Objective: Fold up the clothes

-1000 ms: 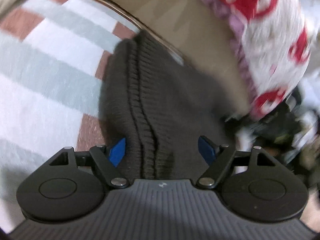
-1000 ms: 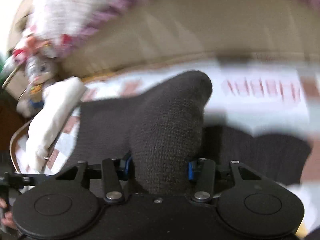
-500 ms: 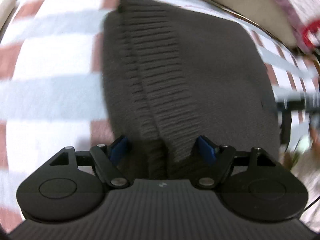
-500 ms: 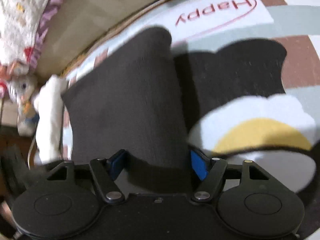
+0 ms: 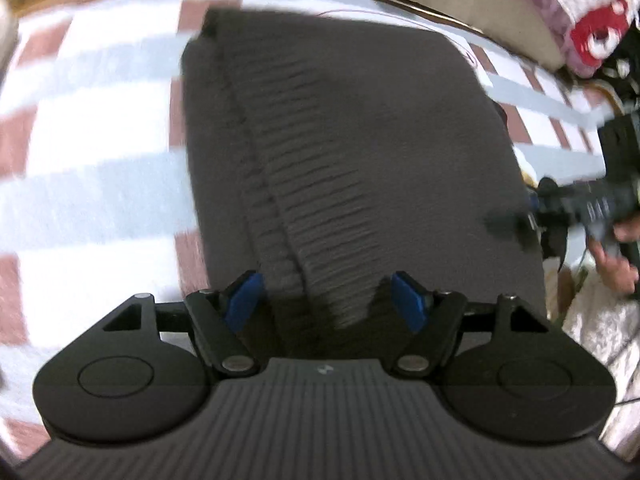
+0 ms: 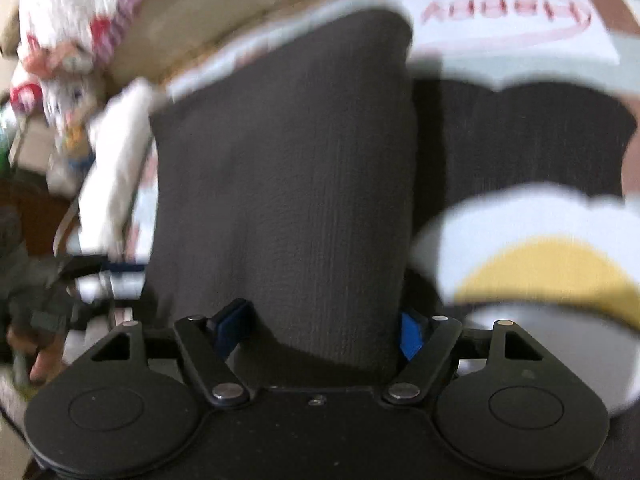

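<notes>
Dark knit garment (image 5: 360, 140) lies folded flat on the striped mat (image 5: 80, 160), left gripper (image 5: 324, 300) wide with the ribbed hem loose between its pads, right gripper (image 6: 316, 336) jaws just opening off the fold edge, apparently to let the layer settle.

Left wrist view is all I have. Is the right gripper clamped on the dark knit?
Observer: No. The right gripper has just been opening. The dark knit lies between its fingers, not pinched.
Operator: What's beside the fold over there?
Observer: A white folded cloth, off the knit's left edge.
Operator: And beyond it?
Observer: The sheet carries a red Happy print, upside down to that camera.
</notes>
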Available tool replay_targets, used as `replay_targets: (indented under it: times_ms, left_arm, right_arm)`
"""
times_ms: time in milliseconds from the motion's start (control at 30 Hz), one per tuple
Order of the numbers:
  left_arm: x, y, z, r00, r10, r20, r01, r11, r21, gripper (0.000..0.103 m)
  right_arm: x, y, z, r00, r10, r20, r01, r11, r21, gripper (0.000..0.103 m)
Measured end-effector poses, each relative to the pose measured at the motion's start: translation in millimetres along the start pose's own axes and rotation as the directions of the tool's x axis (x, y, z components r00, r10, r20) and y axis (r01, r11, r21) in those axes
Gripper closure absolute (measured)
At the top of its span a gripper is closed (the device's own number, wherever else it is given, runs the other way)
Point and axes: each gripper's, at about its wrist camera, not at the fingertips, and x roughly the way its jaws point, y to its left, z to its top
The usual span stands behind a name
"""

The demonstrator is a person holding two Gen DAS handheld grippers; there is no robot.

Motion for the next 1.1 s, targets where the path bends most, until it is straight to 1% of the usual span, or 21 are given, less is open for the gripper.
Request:
replay_targets:
  times_ms: [67,133,167,267,333,400,433,467,533,567,600,667,700,733,767,800,867,933,967,1033,1100]
  left_arm:
    - [-1,3,4,1.0,-0.014,0.006,0.014,0.999,0.046,0.03]
    - [-4,4,4,1.0,0.007,0.025,-0.009,0.996,0.087,0.03]
    - [-6,8,4,0.999,-0.001,0.032,-0.001,0.996,0.085,0.028]
    - [4,27,-5,1.0,-0.019,0.011,0.018,0.999,0.039,0.028]
    - [15,39,-7,0.997,-0.068,0.021,0.068,0.998,-0.006,0.028]
    - [17,49,-10,0.991,-0.118,0.065,0.121,0.992,-0.044,0.022]
    - [17,53,-10,0.986,-0.144,0.079,0.15,0.986,-0.073,0.016]
    - [17,56,-9,0.982,-0.166,0.091,0.174,0.98,-0.1,0.012]
    - [14,60,-8,0.98,-0.177,0.086,0.188,0.973,-0.134,0.012]
    - [11,63,-10,0.981,-0.175,0.078,0.185,0.973,-0.14,0.013]
    - [6,63,-11,0.984,-0.164,0.07,0.172,0.975,-0.138,0.014]
    - [-1,58,-10,0.991,-0.113,0.077,0.121,0.987,-0.111,0.014]
    - [-8,56,-8,0.995,-0.065,0.08,0.072,0.994,-0.084,0.014]
    - [-19,59,-7,0.995,-0.033,0.096,0.039,0.997,-0.06,0.013]
    - [-24,60,-7,0.994,-0.013,0.105,0.019,0.998,-0.056,0.013]
    - [-25,64,-7,0.995,0.001,0.097,0.005,0.998,-0.068,0.013]
    - [-17,72,-10,0.998,-0.02,0.058,0.027,0.993,-0.113,0.013]
    - [-7,84,-17,0.998,-0.056,0.012,0.058,0.983,-0.173,0.013]
    - [-3,89,-20,0.997,-0.075,-0.001,0.074,0.977,-0.199,0.007]
    - [-2,89,-19,0.993,-0.112,0.038,0.117,0.97,-0.212,0.007]
    - [1,91,-15,0.989,-0.139,0.052,0.148,0.959,-0.241,0.006]
  right_arm:
    - [2,1,-1,1.0,0.014,-0.001,-0.014,1.0,-0.011,0.02]
    - [3,-2,3,0.999,0.039,0.032,-0.039,0.999,0.009,0.02]
    - [3,-5,6,0.997,0.051,0.056,-0.053,0.998,0.025,0.02]
    - [7,-5,15,0.992,0.061,0.109,-0.065,0.997,0.035,0.02]
    - [8,-3,14,0.989,0.063,0.133,-0.066,0.998,0.015,0.02]
    - [10,1,12,0.986,0.063,0.152,-0.062,0.998,-0.013,0.02]
    - [11,2,13,0.985,0.061,0.16,-0.058,0.998,-0.025,0.021]
    - [11,3,14,0.984,0.059,0.168,-0.053,0.998,-0.037,0.021]
    - [7,8,13,0.981,0.06,0.186,-0.05,0.997,-0.061,0.027]
    - [3,12,12,0.978,0.064,0.199,-0.049,0.995,-0.084,0.039]
    - [-1,17,11,0.975,0.069,0.212,-0.047,0.993,-0.108,0.047]
    - [-9,26,8,0.968,0.08,0.238,-0.043,0.987,-0.154,0.048]
    - [-13,30,7,0.964,0.085,0.251,-0.041,0.983,-0.177,0.048]
    - [-14,31,7,0.964,0.083,0.252,-0.038,0.983,-0.177,0.048]
    - [-12,29,9,0.966,0.074,0.246,-0.035,0.986,-0.161,0.048]
    - [-9,26,11,0.969,0.066,0.239,-0.031,0.989,-0.145,0.048]
    - [-6,21,14,0.972,0.057,0.228,-0.032,0.993,-0.113,0.047]
    - [-5,16,16,0.972,0.07,0.223,-0.053,0.995,-0.08,0.047]
    - [-5,15,16,0.972,0.073,0.222,-0.057,0.995,-0.076,0.047]
    - [-4,15,15,0.972,0.075,0.222,-0.058,0.995,-0.08,0.046]
    - [-3,13,15,0.972,0.082,0.219,-0.067,0.995,-0.076,0.045]
